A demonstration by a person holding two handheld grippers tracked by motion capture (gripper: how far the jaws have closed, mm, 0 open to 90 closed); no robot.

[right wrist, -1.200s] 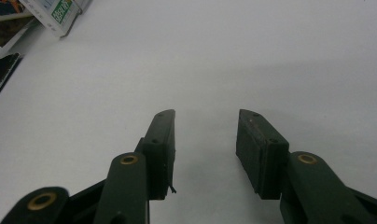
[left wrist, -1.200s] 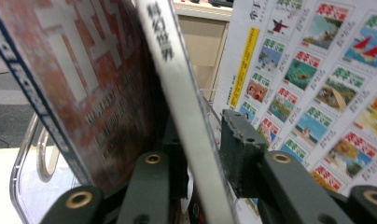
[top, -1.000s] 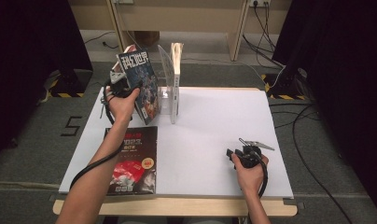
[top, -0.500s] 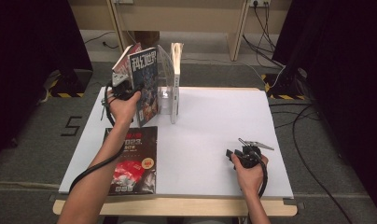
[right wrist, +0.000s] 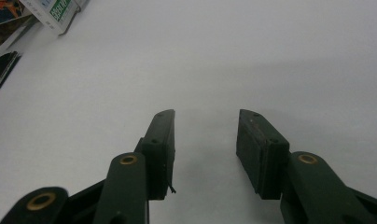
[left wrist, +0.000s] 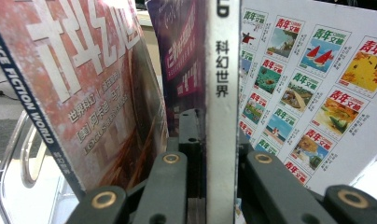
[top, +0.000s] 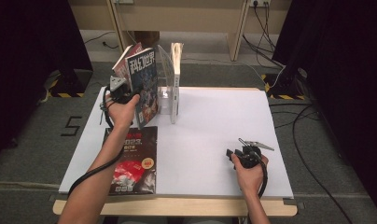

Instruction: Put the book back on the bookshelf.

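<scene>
The left gripper (top: 122, 94), upper left of the high view, has just closed its jaws on the white spine of an upright magazine (top: 143, 84) with a dark illustrated cover, beside a clear rack (top: 170, 70). The right gripper (top: 245, 154) rests at lower right, jaws apart, holding nothing.
</scene>
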